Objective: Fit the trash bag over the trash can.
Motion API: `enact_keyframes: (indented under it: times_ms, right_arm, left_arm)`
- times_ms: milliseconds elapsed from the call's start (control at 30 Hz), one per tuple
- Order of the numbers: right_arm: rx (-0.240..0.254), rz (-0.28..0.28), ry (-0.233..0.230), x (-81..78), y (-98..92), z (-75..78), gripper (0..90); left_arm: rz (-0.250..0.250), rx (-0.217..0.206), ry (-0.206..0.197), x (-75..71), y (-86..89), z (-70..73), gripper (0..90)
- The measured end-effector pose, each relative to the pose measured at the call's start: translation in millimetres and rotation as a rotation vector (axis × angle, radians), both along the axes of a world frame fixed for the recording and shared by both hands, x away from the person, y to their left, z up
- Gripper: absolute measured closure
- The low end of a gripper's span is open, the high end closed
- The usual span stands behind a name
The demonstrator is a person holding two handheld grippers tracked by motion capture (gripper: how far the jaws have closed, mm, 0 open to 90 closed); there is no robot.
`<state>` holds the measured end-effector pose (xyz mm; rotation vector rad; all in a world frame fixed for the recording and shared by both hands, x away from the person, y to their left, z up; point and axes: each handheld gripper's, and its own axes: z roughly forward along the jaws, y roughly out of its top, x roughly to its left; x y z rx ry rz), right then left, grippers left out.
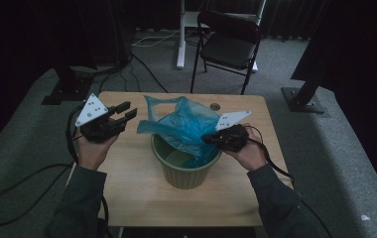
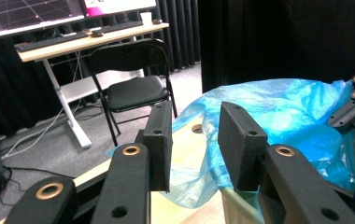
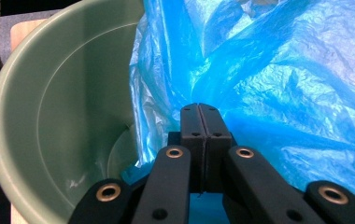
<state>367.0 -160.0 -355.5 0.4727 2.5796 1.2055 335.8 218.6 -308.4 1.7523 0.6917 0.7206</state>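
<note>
A pale green bucket (image 1: 184,173) stands in the middle of the wooden table (image 1: 137,193). A thin blue plastic bag (image 1: 176,121) is bunched over its far rim and hangs partly inside. My right gripper (image 1: 208,140) reaches in from the bucket's right rim and is shut on the bag's film. In the right gripper view its jaws (image 3: 205,114) meet where the blue bag (image 3: 283,84) folds converge, with the bucket's wall (image 3: 49,116) to the left. My left gripper (image 1: 128,111) hovers left of the bag, open and holding nothing. The left gripper view has the jaws (image 2: 194,144) apart, the bag (image 2: 283,112) beyond them.
A black folding chair (image 1: 228,47) stands on the carpet behind the table, beside a white desk leg (image 1: 180,34). Dark stands flank the table at left (image 1: 70,84) and right (image 1: 305,94). Cables trail from both grippers off the table edges.
</note>
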Motion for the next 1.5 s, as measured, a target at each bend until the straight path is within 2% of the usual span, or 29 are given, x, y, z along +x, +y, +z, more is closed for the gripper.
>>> enact_keyframes:
  times_ms: [133,233,433,633,733,867,967,1100,1167,1267,1400,1500]
  right_arm:
    - [-0.003,0.013,0.0,-1.2,0.5,-0.9,89.6]
    - [-0.005,0.027,-0.002,-2.6,1.7,-1.4,89.4]
    - [0.002,0.034,-0.011,-3.5,2.3,-0.5,89.4]
    - [0.012,0.041,-0.02,-4.8,2.9,2.4,89.4]
    - [0.011,0.045,-0.021,-5.4,4.6,2.5,89.2]
    - [0.012,0.05,-0.025,-6.4,6.0,1.6,88.1]
    - [0.013,0.049,-0.027,-7.9,5.0,1.7,87.9]
    - [0.026,0.039,-0.035,-9.1,0.3,3.1,88.0]
    - [0.032,0.032,-0.037,-9.2,-1.8,4.3,88.4]
    - [0.05,0.026,-0.045,-8.9,-2.9,8.3,87.3]
    - [0.094,-0.019,-0.083,-6.0,0.6,19.7,69.1]
    - [0.099,-0.059,-0.129,-3.0,7.3,29.0,60.1]
  left_arm:
    - [-0.004,0.023,0.031,5.5,-7.0,-4.2,63.9]
    - [-0.031,0.043,0.055,11.2,-18.2,-9.6,62.9]
    - [-0.067,0.098,0.137,27.3,-43.8,-30.2,61.6]
    - [-0.06,0.141,0.226,47.9,-57.5,-49.5,60.9]
    - [-0.066,0.141,0.257,55.4,-61.9,-54.4,60.2]
    - [-0.063,0.178,0.299,62.8,-67.5,-61.4,59.7]
    - [-0.068,0.179,0.284,62.2,-67.5,-64.5,72.7]
    - [-0.05,0.174,0.227,55.4,-66.3,-60.2,80.3]
    - [-0.053,0.166,0.207,51.8,-63.6,-56.6,88.3]
    - [-0.067,0.176,0.188,47.0,-63.0,-55.5,88.8]
    - [-0.073,0.183,0.168,41.7,-64.8,-57.3,88.7]
    - [-0.08,0.182,0.16,39.1,-65.6,-57.6,88.7]
